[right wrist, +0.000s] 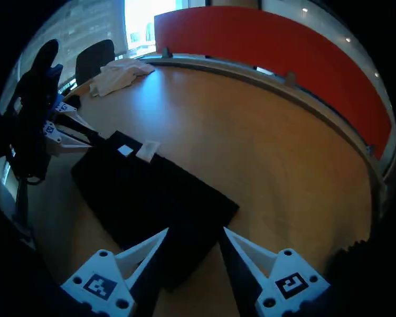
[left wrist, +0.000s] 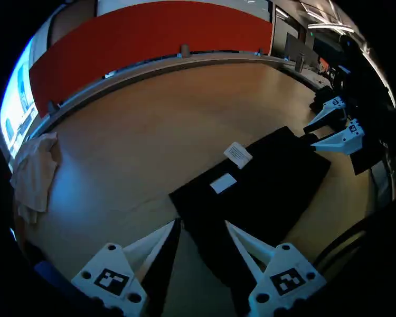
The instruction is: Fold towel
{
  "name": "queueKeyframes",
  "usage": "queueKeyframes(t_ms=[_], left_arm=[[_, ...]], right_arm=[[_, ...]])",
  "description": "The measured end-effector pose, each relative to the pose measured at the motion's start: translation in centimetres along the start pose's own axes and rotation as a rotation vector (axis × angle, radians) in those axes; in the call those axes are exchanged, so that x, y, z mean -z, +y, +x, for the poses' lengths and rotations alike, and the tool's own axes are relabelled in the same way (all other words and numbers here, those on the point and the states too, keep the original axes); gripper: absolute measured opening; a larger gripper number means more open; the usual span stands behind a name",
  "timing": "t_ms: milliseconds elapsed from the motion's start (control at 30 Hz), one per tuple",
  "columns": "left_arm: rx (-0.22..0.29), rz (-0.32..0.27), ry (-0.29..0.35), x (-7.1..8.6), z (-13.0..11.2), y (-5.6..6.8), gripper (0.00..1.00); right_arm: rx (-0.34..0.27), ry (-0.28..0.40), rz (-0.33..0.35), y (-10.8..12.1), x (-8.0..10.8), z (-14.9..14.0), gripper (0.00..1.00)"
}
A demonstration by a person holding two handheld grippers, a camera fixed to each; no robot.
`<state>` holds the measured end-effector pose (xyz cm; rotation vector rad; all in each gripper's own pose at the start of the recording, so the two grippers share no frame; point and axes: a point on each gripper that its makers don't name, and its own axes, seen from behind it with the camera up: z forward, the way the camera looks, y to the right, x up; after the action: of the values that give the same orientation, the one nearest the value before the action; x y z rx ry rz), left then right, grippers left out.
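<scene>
A wide wooden counter (left wrist: 145, 121), backed by a red divider (left wrist: 145, 37), carries the black towel (left wrist: 261, 185), spread flat, apparently so that both ends can be reached at once. A pale cloth (left wrist: 34, 174) lies bunched well apart from it, out of the way. The left gripper (left wrist: 201, 224) and right gripper (right wrist: 194, 231) are both released, fingers spread astride opposite ends of the towel, likely ready to pinch them for a fold. White tags (left wrist: 238, 154) show near one edge.

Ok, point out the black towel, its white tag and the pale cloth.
black towel (left wrist: 272, 185), left gripper view, middle of the fabric.
white tag (left wrist: 237, 155), left gripper view, its centre.
pale cloth (right wrist: 119, 74), right gripper view, middle of the heap.
</scene>
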<state>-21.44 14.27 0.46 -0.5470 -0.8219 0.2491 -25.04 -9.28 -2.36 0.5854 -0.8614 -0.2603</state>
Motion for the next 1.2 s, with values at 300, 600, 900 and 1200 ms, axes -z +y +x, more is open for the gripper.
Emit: queueKeyframes(t_ms=[300,600,900,1200], left_arm=[[-0.001,0.025,0.01,0.1,0.6,-1.0,0.73],[0.005,0.068,0.024,0.4,0.9,-2.2,0.87],[0.042,0.085,0.037,1.1,1.2,-3.0,0.94],[0.061,0.076,0.042,1.6,1.2,-2.8,0.95]], right_arm=[[-0.004,0.012,-0.039,1.1,-0.1,0.3,0.76],[-0.022,0.039,-0.086,2.4,0.0,1.1,0.89],[-0.052,0.056,-0.098,3.0,0.4,1.5,1.0],[-0.049,0.064,-0.097,3.0,1.1,1.4,1.0]])
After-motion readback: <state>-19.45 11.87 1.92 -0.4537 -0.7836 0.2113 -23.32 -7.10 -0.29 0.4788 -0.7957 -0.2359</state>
